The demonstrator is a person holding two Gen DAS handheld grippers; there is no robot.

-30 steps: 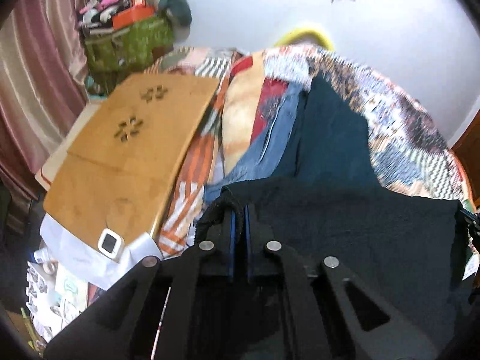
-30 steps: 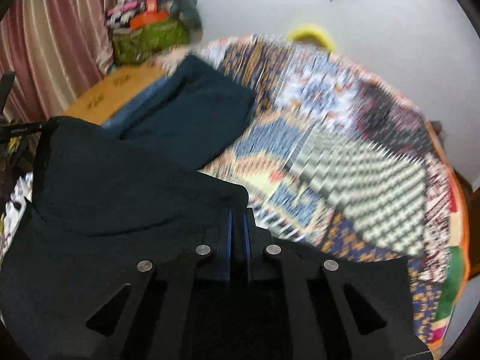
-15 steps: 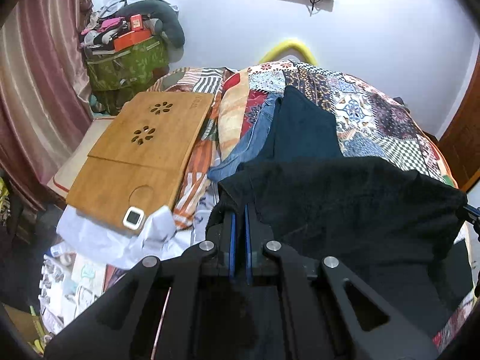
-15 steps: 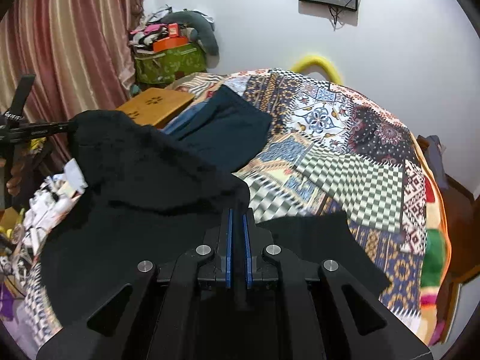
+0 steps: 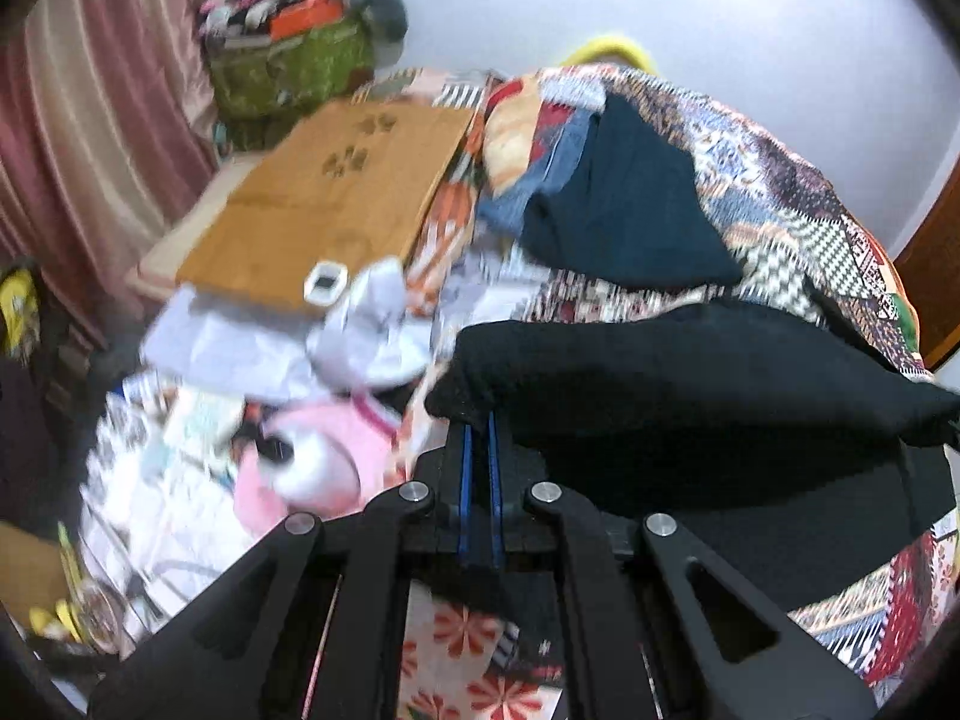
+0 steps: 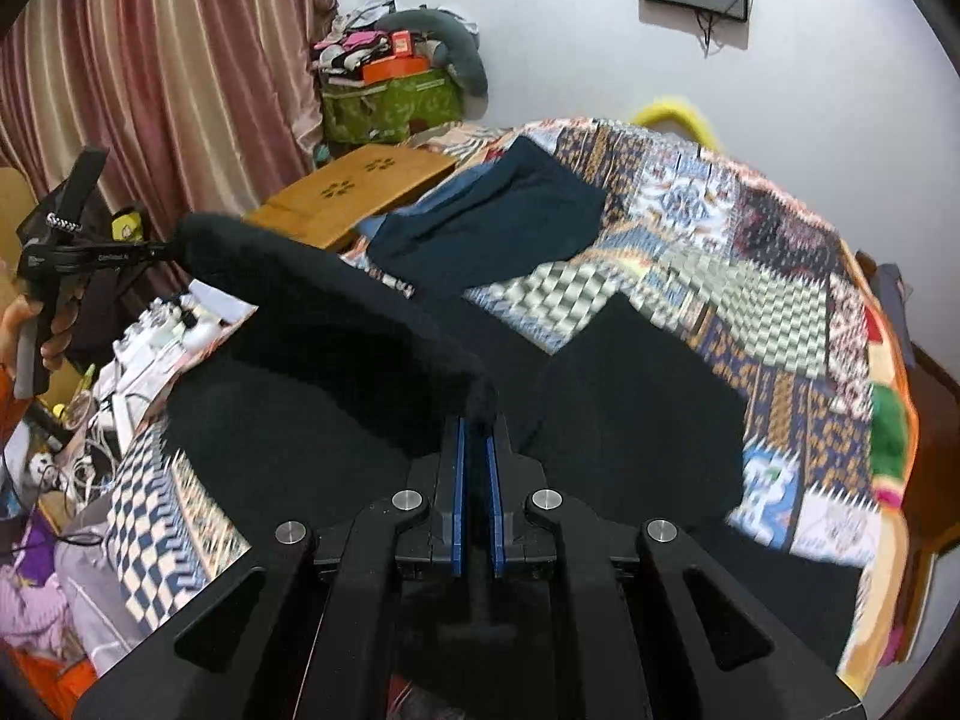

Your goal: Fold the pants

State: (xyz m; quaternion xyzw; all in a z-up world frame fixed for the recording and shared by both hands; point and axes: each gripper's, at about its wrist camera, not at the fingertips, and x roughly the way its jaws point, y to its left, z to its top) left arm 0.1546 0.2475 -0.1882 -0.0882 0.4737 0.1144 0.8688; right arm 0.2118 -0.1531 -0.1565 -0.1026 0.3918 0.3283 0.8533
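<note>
We hold the black pants (image 6: 336, 324) with the left gripper (image 5: 477, 420) and right gripper (image 6: 477, 420) each clamped on one end of a raised edge, its long axis running between them above the bed (image 6: 780, 276), legs trailing onto the quilt.

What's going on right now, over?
Left gripper and right gripper both clamped on black pants, edge stretched between them above quilt. Folded dark garment beyond. Nothing blocking.
</note>
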